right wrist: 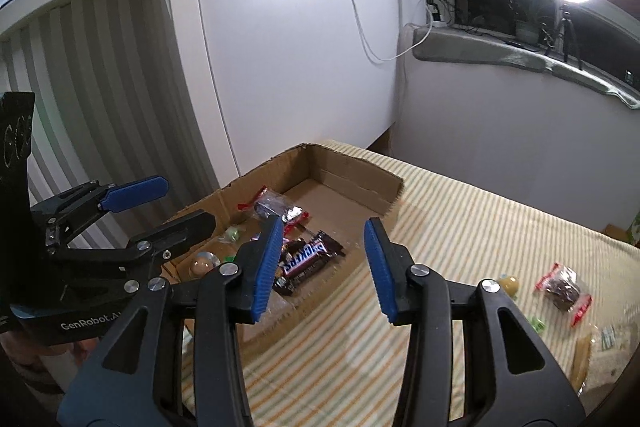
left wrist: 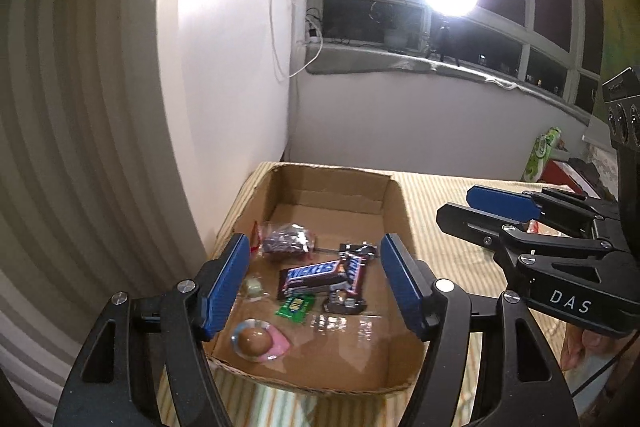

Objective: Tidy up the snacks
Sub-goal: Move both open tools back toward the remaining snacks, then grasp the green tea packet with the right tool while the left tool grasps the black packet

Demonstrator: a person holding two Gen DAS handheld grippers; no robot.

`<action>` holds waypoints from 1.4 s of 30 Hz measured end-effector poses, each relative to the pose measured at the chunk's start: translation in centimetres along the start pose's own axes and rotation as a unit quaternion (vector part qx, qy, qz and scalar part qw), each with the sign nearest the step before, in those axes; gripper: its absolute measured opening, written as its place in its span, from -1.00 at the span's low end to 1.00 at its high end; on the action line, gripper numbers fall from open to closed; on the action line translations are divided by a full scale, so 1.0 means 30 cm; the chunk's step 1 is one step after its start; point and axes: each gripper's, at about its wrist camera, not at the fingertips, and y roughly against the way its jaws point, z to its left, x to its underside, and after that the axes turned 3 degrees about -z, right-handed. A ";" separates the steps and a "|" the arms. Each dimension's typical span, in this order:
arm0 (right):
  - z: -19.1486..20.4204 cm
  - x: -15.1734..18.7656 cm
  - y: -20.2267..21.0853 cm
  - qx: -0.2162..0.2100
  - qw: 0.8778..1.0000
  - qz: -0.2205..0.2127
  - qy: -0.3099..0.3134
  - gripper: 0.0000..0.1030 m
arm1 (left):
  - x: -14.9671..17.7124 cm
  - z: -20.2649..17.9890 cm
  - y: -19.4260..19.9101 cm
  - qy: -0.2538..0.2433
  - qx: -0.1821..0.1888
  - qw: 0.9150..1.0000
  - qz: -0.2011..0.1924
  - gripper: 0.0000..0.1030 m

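While most snacks already sit in the cardboard box [left wrist: 394,211], a few lie loose on the striped tablecloth [right wrist: 460,227]: a red-edged brownie packet [right wrist: 563,290], a yellowish ball candy [right wrist: 509,283] and a small green sweet [right wrist: 536,323]. These lie to the right of the right gripper [right wrist: 324,267], and slightly nearer the camera than its tips; the packet's long axis runs diagonally, upper left to lower right in that view. The right gripper hangs over the box's near right edge with jaws partly apart, empty. The left gripper [left wrist: 314,281] hovers over the box interior, above the Snickers bars [left wrist: 316,273], jaws wider apart and empty. Judged from this layout, the right hand is clearly nearer the stray items, so the coming reach would likely swing rightward, away from the box.
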 end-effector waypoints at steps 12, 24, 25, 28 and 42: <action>-0.188 0.125 0.140 0.036 0.998 -0.002 -0.051 -0.13 | -0.007 -0.196 0.012 -0.050 0.023 0.998 0.002 0.31; -0.422 0.258 0.225 0.081 0.991 0.016 -0.101 -0.12 | 0.025 -0.417 -0.065 -0.095 0.062 0.993 0.030 0.31; -0.441 0.270 0.229 0.084 0.991 0.018 -0.106 -0.12 | 0.030 -0.431 -0.069 -0.097 0.064 0.993 0.032 0.31; -0.483 0.301 0.230 0.094 0.989 0.028 -0.112 -0.12 | 0.046 -0.466 -0.087 -0.102 0.069 0.992 0.040 0.31; -0.629 0.385 0.114 0.111 0.982 0.086 -0.130 -0.11 | 0.111 -0.600 -0.278 -0.101 0.106 0.984 0.105 0.31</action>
